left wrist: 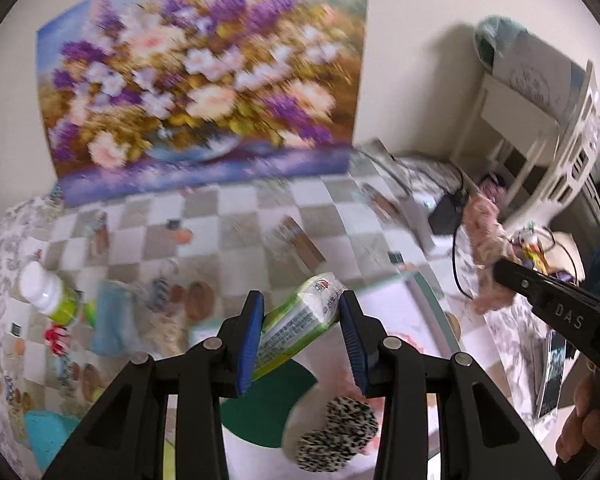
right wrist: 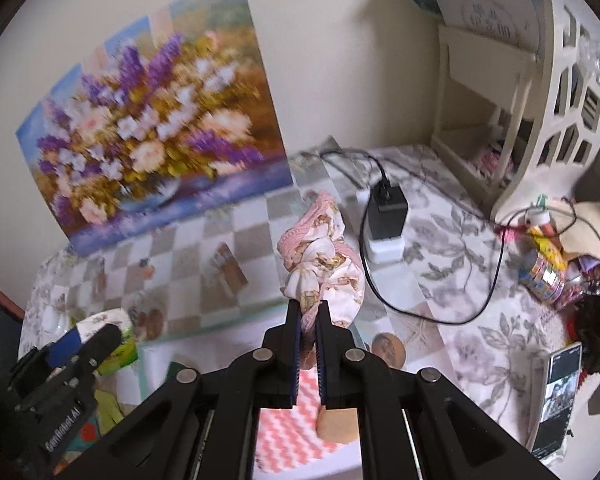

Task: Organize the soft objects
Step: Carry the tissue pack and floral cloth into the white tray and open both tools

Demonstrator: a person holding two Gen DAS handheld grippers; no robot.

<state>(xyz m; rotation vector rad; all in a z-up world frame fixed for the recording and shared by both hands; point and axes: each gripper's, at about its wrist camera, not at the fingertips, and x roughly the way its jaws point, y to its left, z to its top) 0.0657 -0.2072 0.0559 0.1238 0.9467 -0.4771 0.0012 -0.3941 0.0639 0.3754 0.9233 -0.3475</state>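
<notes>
Two tools are loaded: the left tool [left wrist: 302, 334] clamps a green tissue pack [left wrist: 300, 330], the right tool [right wrist: 309, 334] pinches a pink floral cloth [right wrist: 324, 264].

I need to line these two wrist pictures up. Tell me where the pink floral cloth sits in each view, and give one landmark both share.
Left wrist view: the pink floral cloth is at the right, hanging from the right gripper.
Right wrist view: the cloth is at centre, pinched between the closed right gripper, hanging above the table.
Shared landmark: the flower painting leaning on the wall, upper left in both.
</notes>
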